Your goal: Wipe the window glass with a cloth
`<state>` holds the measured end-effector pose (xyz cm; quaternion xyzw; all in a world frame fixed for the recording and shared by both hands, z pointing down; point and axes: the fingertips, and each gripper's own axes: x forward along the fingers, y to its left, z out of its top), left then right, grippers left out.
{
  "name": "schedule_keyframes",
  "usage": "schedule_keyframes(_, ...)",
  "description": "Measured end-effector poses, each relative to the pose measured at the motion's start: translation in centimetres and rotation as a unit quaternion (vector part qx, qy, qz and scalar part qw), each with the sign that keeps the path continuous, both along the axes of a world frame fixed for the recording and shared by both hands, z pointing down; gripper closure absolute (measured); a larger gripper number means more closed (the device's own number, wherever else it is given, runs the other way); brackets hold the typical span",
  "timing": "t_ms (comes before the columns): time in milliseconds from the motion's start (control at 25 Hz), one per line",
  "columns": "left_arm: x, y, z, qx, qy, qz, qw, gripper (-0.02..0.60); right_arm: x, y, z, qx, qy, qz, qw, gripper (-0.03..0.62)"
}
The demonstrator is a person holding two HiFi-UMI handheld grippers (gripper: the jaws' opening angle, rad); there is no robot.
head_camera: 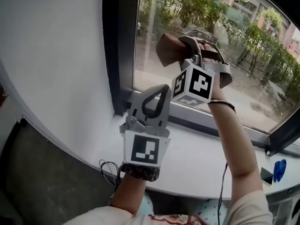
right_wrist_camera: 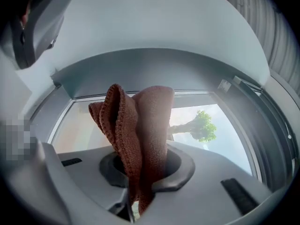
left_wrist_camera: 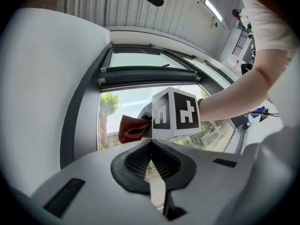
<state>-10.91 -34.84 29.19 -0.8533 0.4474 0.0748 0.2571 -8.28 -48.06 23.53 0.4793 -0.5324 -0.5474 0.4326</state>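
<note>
The fingers [right_wrist_camera: 179,174] of the right gripper [right_wrist_camera: 136,196] were clamped on the brown cloth [right_wrist_camera: 140,125], which was held up at the lower left of the window glass [head_camera: 243,83]. The left gripper [left_wrist_camera: 151,149], fingers together and empty, hovered above the white sill [head_camera: 201,158], just below the right gripper
</note>
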Motion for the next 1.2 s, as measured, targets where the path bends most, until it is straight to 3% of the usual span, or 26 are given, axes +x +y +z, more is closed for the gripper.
schedule_keyframes(120,0.5,0.2,2.7,-0.025,0.001,0.004,0.9997,0.563,0.2,0.1,4.2,-0.022,0.022,0.003,1.0,0.51)
schedule_keyframes(320,0.3,-0.5,4.8,-0.023,-0.026,0.011,0.9993,0.563,0.7,0.3,10.3,-0.063,0.003,0.001,0.998,0.51)
schedule_keyframes(480,0.0,-2.0,8.7,-0.081,-0.019,0.001,0.9966,0.563,1.2,0.5,15.2,-0.09,0.02,0.008,0.996,0.51)
schedule_keyframes(680,0.7,-3.7,10.9,-0.119,-0.022,0.018,0.9925,0.563,1.6,0.2,20.3,-0.149,-0.017,0.019,0.989,0.51)
schedule_keyframes(1040,0.2,-4.7,11.6,-0.126,-0.015,0.017,0.9918,0.563,2.1,-0.1,26.3,-0.215,-0.043,0.04,0.975,0.51)
schedule_keyframes(1200,0.3,-5.0,10.9,-0.125,-0.016,0.021,0.9919,0.563,2.3,-0.4,25.9,-0.233,-0.074,0.041,0.969,0.513)
